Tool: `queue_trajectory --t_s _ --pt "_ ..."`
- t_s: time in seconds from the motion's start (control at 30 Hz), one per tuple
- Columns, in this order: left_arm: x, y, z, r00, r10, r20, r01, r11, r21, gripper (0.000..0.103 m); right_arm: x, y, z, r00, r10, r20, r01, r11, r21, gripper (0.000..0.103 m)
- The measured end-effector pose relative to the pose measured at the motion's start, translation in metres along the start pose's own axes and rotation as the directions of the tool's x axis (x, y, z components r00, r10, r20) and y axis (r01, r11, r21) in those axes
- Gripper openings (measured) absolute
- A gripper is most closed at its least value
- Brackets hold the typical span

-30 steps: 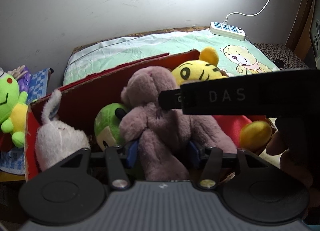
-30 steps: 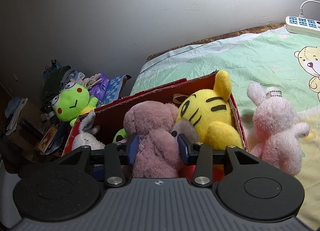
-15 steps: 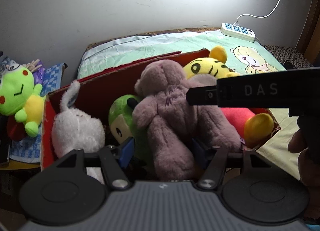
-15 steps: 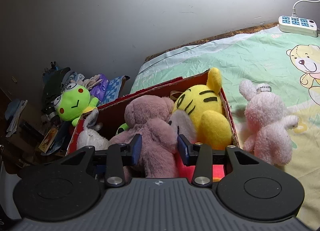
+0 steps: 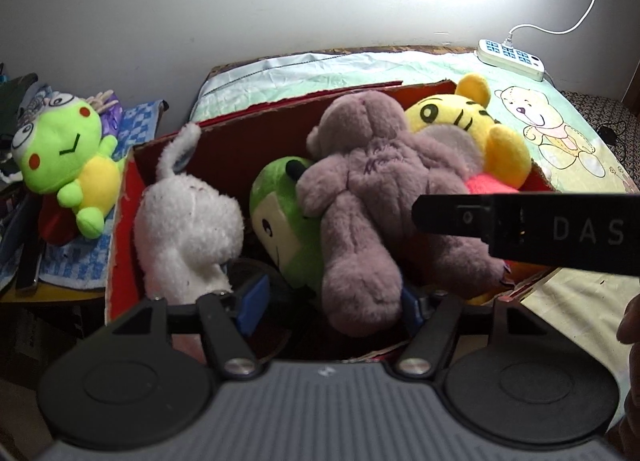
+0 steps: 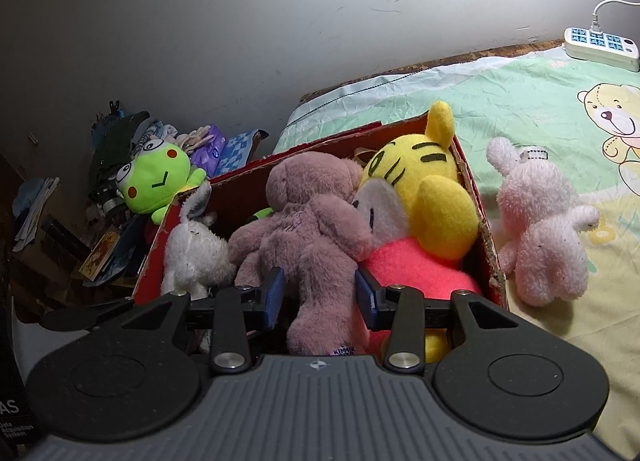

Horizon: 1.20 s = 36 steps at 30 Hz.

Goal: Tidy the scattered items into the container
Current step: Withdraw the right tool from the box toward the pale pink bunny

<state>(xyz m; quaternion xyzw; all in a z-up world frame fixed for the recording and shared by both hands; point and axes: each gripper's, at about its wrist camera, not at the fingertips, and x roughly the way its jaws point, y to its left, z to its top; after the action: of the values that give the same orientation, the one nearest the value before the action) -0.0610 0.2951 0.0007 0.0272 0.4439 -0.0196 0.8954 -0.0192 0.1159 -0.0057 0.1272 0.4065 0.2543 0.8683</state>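
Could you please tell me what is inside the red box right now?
The red box holds a mauve bear, a yellow tiger, a white bunny and a green toy. The box floor is covered by them.

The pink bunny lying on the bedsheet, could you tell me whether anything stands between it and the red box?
Only the red box's own cardboard side wall separates it from the pink bunny, which lies just outside on the bedsheet. Inside that wall, the yellow tiger already fills the nearest corner, so room is tight.
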Motion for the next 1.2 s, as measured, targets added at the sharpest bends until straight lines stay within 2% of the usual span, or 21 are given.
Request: queue_trajectory --t_s 0.3,0.5,0.67,0.8,0.97,1.2 --pt "-0.007 -0.004 0.006 1.0 0.016 0.014 -0.016 1.0 -0.021 0.071 -0.013 -0.008 0.009 1.0 0.009 0.03 -0.01 0.999 0.04 0.043" --pt "-0.009 0.0 0.008 0.999 0.035 0.007 -0.035 0.998 -0.061 0.073 -0.01 -0.008 0.01 0.999 -0.049 0.003 0.049 0.999 0.018 0.043" --pt "-0.021 -0.002 0.013 0.997 0.07 0.029 -0.068 0.994 -0.088 0.074 -0.016 -0.011 0.012 1.0 -0.013 0.012 0.012 1.0 0.029 0.043" --pt "-0.028 -0.008 0.018 0.994 0.096 0.055 -0.089 0.99 -0.107 0.075 -0.024 -0.01 0.02 1.0 0.0 0.029 0.0 1.0 -0.014 0.043" --pt "-0.022 -0.02 0.022 0.992 0.123 0.03 -0.118 0.982 -0.149 0.074 -0.031 -0.022 0.029 1.0 -0.02 0.014 0.021 0.998 -0.059 0.043" --pt "-0.015 -0.049 0.031 0.983 0.183 -0.003 -0.181 0.966 -0.182 0.074 -0.046 -0.055 0.035 1.0 -0.003 -0.016 0.002 0.997 -0.073 0.043"
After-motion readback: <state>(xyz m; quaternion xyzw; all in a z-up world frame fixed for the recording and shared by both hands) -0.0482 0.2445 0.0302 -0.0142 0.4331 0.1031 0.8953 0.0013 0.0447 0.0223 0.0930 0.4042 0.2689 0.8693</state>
